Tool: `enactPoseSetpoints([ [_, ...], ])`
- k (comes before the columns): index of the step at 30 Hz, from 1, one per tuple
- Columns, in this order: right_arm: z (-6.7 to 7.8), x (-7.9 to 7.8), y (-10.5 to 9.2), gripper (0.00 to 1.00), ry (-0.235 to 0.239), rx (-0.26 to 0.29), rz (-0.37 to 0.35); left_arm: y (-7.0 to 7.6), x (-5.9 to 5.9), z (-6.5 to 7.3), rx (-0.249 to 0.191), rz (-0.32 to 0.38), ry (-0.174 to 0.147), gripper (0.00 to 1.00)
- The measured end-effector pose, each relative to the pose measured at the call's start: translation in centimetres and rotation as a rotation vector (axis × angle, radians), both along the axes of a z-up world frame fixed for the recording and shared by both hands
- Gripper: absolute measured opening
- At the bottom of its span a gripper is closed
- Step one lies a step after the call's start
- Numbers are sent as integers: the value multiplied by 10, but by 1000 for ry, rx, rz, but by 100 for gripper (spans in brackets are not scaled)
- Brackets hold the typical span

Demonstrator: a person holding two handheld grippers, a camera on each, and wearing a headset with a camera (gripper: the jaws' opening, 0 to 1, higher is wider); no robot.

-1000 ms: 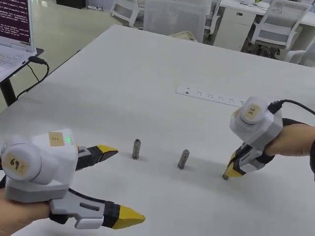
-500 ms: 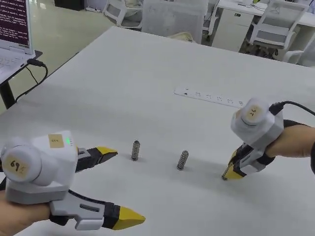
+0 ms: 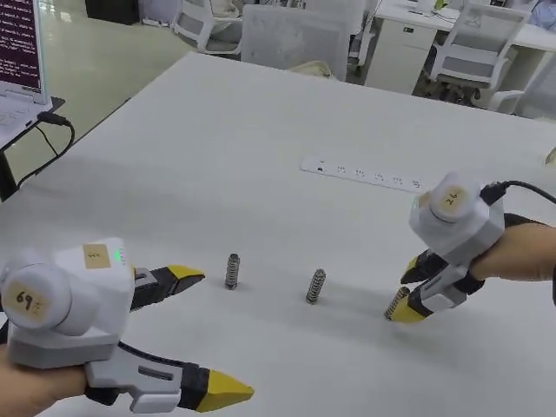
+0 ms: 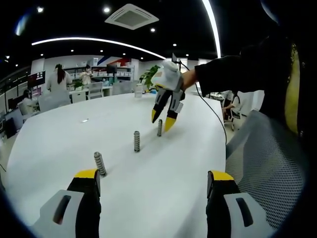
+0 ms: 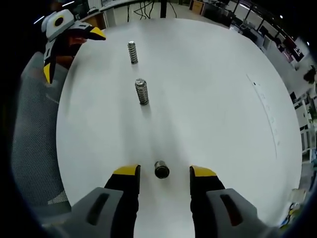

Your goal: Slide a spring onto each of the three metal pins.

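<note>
Three springs stand upright on pins in a row on the white table [image 3: 261,130]: the left spring [image 3: 232,271], the middle spring [image 3: 316,286] and the right spring [image 3: 395,302]. My right gripper [image 3: 405,296] is open, its jaws either side of the right spring without touching it; from above that spring [image 5: 161,169] sits midway between the fingertips of the right gripper [image 5: 164,171]. My left gripper [image 3: 208,334] hovers open and holds nothing at the near left, just short of the left spring [image 4: 100,163]. Beyond lie the middle spring [image 4: 136,141] and the right spring [image 4: 159,127].
A white power strip [image 3: 360,174] lies across the table behind the springs. A laptop [image 3: 17,52] stands on a side stand at the far left, with a black cable hanging. Office chairs [image 3: 291,39] line the far edge. The table's near edge runs close to the left gripper.
The right gripper's jaws have parted around the right spring, which now stands free between them. The left gripper has barely moved. The head camera has shifted slightly.
</note>
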State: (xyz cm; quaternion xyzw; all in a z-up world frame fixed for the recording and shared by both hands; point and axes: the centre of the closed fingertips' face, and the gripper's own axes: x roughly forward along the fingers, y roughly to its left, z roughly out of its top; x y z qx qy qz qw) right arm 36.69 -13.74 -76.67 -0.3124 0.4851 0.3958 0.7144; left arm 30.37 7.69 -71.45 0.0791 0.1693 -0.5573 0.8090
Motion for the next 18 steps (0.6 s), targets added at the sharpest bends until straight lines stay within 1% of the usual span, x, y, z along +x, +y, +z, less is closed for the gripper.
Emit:
enactPoseSetpoints([
  [6,8,0,0,44,-29,30,-19,-2,0,0,-1,-4,3,86],
  [10,13,-2,-1,47,-48,40,-24,-2,0,-1,0,-5,2,86],
  [14,23,-5,3,48,-79,67,-29,-2,1,0,-1,-3,1,86],
  [18,31,-10,6,49,-101,98,-41,-2,1,0,-1,-2,2,86],
])
